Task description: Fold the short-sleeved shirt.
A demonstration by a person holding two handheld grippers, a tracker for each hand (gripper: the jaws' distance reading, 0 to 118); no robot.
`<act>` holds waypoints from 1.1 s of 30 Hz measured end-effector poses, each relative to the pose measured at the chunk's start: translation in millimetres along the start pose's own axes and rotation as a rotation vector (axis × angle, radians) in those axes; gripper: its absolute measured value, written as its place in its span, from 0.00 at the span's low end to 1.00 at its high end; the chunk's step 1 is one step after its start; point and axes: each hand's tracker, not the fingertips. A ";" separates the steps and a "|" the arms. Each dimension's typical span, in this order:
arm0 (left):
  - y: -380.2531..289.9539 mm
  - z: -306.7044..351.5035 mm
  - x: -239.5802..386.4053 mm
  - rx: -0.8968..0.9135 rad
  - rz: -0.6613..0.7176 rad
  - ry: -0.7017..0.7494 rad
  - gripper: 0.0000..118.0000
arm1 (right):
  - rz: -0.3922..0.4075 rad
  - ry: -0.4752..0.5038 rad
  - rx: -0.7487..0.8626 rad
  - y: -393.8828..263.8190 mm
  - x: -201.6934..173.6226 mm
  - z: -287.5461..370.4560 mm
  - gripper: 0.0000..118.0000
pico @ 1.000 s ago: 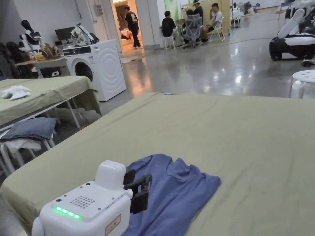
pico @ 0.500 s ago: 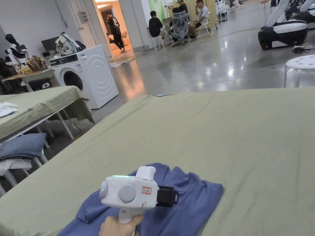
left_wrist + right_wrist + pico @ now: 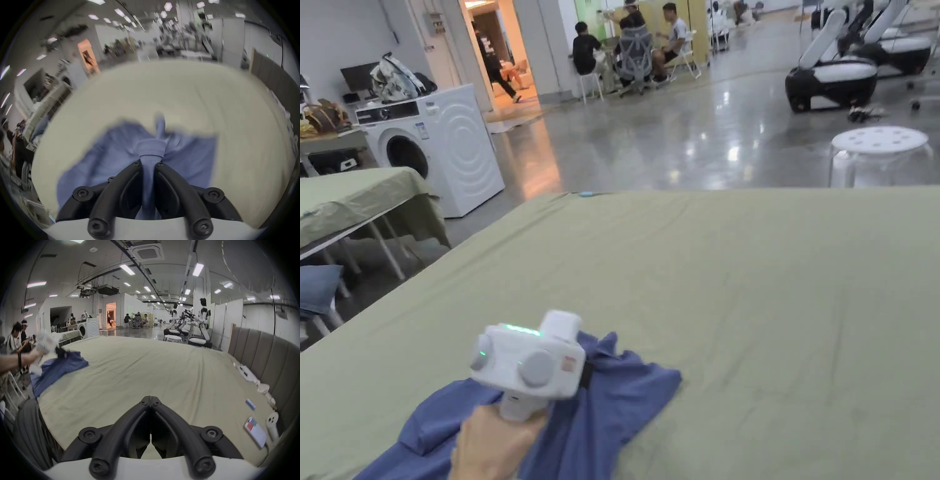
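A blue short-sleeved shirt [image 3: 612, 400] lies bunched at the near left of the olive-covered table [image 3: 769, 281]. My left gripper [image 3: 149, 164] is shut on a fold of the shirt [image 3: 151, 149], which rises pinched between the jaws. In the head view a hand holds the white left gripper [image 3: 587, 375] over the shirt, its jaws hidden behind the body. From the right gripper view the shirt [image 3: 61, 368] and the left gripper [image 3: 60, 352] are far to the left. My right gripper [image 3: 151, 398] is shut on nothing, low over bare table cover [image 3: 146, 366].
A phone [image 3: 255, 431], cables and small white items lie along the table's right side by a padded headboard [image 3: 263, 356]. A white stool [image 3: 878, 150] stands beyond the far edge. A washing machine [image 3: 434, 147] and a second covered table [image 3: 356, 200] are at left.
The left gripper has pulled the shirt's collar end back toward me and left; the shirt's far edge has drawn in and bunched. The head camera has also turned.
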 end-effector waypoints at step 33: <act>-136.6 138.0 465.6 -0.093 -0.253 -1.084 0.06 | -0.237 -0.276 0.011 -45.8 108.8 95.3 0.00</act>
